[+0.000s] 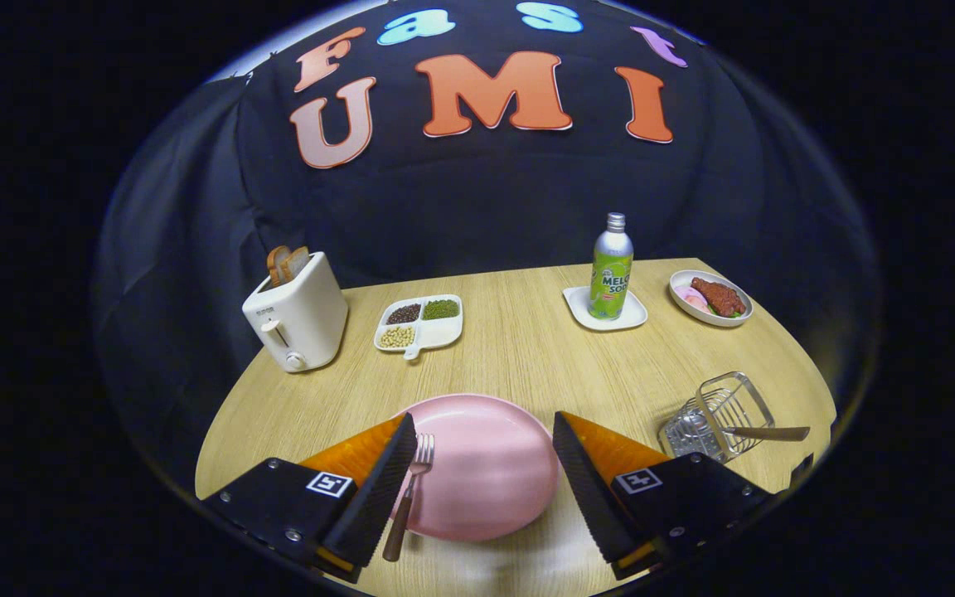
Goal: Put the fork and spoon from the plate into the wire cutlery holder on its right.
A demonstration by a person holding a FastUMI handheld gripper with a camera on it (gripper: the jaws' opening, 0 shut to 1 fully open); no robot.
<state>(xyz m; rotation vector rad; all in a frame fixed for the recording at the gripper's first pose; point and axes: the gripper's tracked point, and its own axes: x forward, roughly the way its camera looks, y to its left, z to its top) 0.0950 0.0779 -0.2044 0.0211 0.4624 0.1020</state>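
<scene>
A pink plate lies on the wooden table between my two fingers. A fork with a brown handle rests across the plate's left rim, tines pointing away, right beside the left finger. My gripper is open and wide, holding nothing. To the right of the plate stands the wire cutlery holder, with a spoon handle sticking out of it to the right; the spoon's bowl is hard to make out through the wires.
Along the far side of the table stand a white toaster with bread, a divided dish of beans, a green bottle on a white coaster, and a bowl of food.
</scene>
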